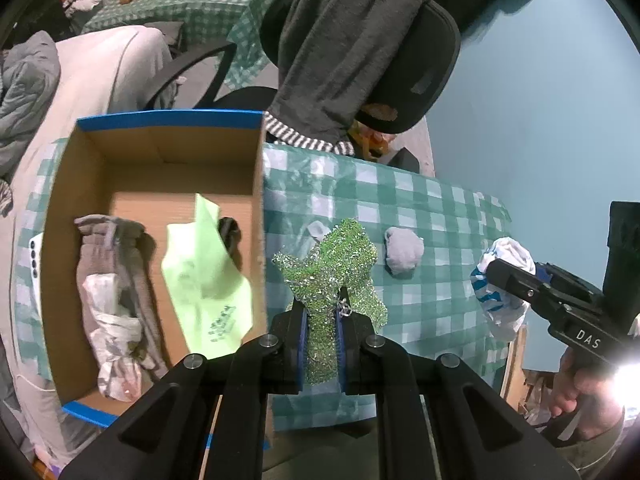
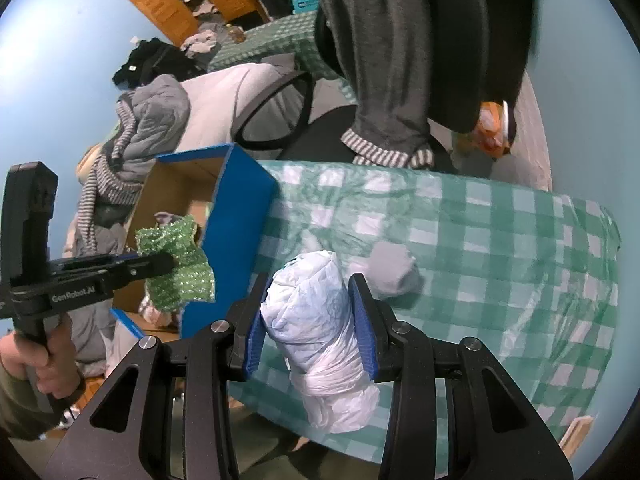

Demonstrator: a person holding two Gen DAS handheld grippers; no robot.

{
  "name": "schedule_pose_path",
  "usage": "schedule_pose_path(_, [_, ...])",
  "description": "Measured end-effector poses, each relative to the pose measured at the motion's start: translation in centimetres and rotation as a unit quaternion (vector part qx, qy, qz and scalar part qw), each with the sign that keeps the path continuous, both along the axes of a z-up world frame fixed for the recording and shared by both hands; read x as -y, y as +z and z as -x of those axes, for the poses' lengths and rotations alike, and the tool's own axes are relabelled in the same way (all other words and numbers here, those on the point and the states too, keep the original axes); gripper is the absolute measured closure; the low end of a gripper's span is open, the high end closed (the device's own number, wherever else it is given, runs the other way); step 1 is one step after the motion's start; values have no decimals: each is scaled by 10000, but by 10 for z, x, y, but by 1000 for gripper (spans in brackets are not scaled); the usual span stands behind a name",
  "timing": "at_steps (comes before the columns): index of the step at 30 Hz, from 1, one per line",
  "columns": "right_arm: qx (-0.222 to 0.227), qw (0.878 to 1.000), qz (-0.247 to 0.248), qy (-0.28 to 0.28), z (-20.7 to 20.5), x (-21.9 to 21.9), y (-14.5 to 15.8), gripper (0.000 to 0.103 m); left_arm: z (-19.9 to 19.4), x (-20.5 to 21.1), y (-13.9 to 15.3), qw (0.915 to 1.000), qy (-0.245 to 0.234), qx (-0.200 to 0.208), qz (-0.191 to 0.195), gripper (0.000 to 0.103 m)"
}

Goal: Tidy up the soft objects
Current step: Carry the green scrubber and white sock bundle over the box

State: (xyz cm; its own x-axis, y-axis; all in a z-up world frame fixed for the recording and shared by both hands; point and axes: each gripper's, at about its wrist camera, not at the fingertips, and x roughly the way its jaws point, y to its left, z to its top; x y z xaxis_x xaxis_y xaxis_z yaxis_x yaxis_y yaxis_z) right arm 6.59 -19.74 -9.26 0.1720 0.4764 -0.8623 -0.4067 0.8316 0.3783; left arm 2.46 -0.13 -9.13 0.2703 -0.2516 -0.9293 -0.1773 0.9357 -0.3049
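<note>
My left gripper (image 1: 323, 300) is shut on a glittery green cloth (image 1: 332, 264), held above the checked table just right of the open cardboard box (image 1: 160, 144). It also shows in the right wrist view (image 2: 176, 264). My right gripper (image 2: 308, 280) is shut on a white plastic bag bundle (image 2: 308, 312), seen in the left wrist view (image 1: 500, 292) near the table's right edge. A grey balled sock (image 1: 404, 250) lies on the table between them (image 2: 394, 268). The box holds a lime-green sheet (image 1: 204, 272), grey socks (image 1: 116, 248) and a white crumpled bag (image 1: 112, 332).
The table has a green-and-white checked cover (image 1: 440, 216). Behind it stands a black chair (image 1: 420, 60) draped with a grey garment (image 1: 344, 40). A beige sofa with clothes (image 1: 100, 72) is at the left. The box has blue outer walls (image 2: 240, 216).
</note>
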Motion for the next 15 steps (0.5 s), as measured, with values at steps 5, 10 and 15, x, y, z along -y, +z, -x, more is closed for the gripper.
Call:
schedule_pose_path(5, [66, 9998, -50, 167, 1, -21, 8, 64, 10, -15, 6, 9999, 125, 42, -36, 92])
schedule_pose_path(10, [111, 9993, -107, 337, 2, -42, 12, 64, 19, -31, 8, 9996, 276, 70, -55, 92])
schedule_pose_path(15, [138, 9986, -155, 493, 4, -64, 15, 64, 28, -47, 11, 9991, 408, 93, -67, 92])
